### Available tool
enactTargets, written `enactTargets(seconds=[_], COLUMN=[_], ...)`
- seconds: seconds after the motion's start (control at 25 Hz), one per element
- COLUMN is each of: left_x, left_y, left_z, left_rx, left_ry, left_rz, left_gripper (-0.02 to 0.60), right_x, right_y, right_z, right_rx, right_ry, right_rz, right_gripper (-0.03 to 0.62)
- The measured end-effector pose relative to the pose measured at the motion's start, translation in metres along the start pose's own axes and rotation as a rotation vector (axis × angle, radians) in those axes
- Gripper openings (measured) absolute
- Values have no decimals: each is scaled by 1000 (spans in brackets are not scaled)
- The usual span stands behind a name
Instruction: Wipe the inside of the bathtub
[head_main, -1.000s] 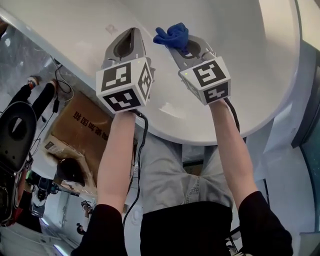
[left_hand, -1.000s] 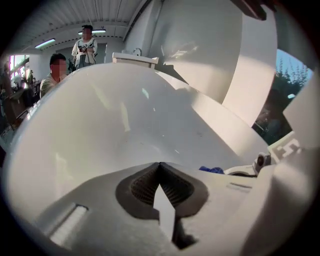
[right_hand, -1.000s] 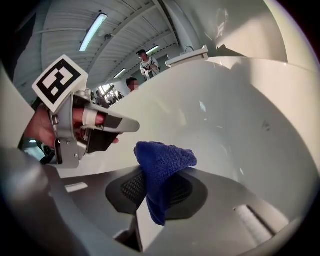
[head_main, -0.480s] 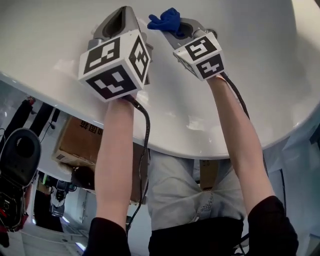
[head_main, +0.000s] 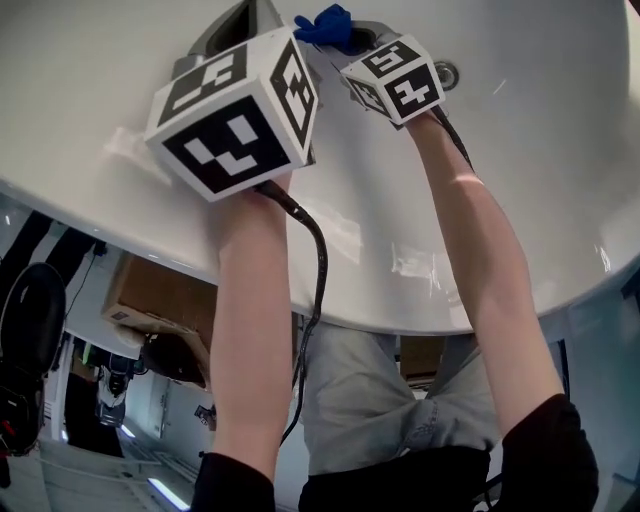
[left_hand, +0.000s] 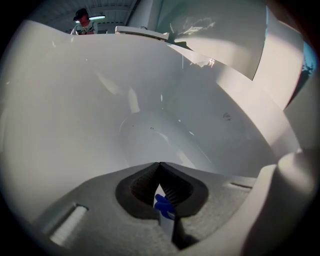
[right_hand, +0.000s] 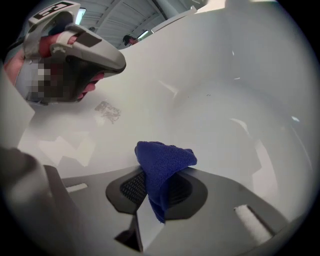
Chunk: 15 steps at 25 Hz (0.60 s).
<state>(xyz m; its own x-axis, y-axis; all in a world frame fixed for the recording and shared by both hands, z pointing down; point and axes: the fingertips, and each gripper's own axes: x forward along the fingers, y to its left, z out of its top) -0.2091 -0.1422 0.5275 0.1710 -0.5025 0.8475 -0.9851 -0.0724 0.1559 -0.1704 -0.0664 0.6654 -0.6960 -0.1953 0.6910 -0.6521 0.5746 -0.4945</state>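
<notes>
Blue cloth (right_hand: 162, 162) is clamped in the right gripper (right_hand: 159, 182), wad proud of the tips, presumably so fabric, not plastic, meets the bathtub (right_hand: 225, 100) wall at 12 o'clock. Left gripper (left_hand: 159, 166) at its 9 o'clock: jaws together, empty, likely idle.

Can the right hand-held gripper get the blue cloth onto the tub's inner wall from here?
Probably yes: right hand-held gripper, shut on the blue cloth, is inside the bathtub with bare wall ahead; left hand-held gripper sits aside.
</notes>
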Motion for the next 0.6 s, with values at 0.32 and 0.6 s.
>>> enactTargets(seconds=[0.32, 0.6], left_x=[-1, -3], left_y=[10, 3], left_z=[-8, -13], left_rx=[-81, -78], left_ry=[6, 17], left_rz=[28, 17], left_gripper=[2, 2], right_x=[32, 42], right_y=[15, 22], right_z=[-30, -49], right_rx=[16, 14], right_ry=[50, 153], right_rz=[42, 78], right_gripper=[77, 76])
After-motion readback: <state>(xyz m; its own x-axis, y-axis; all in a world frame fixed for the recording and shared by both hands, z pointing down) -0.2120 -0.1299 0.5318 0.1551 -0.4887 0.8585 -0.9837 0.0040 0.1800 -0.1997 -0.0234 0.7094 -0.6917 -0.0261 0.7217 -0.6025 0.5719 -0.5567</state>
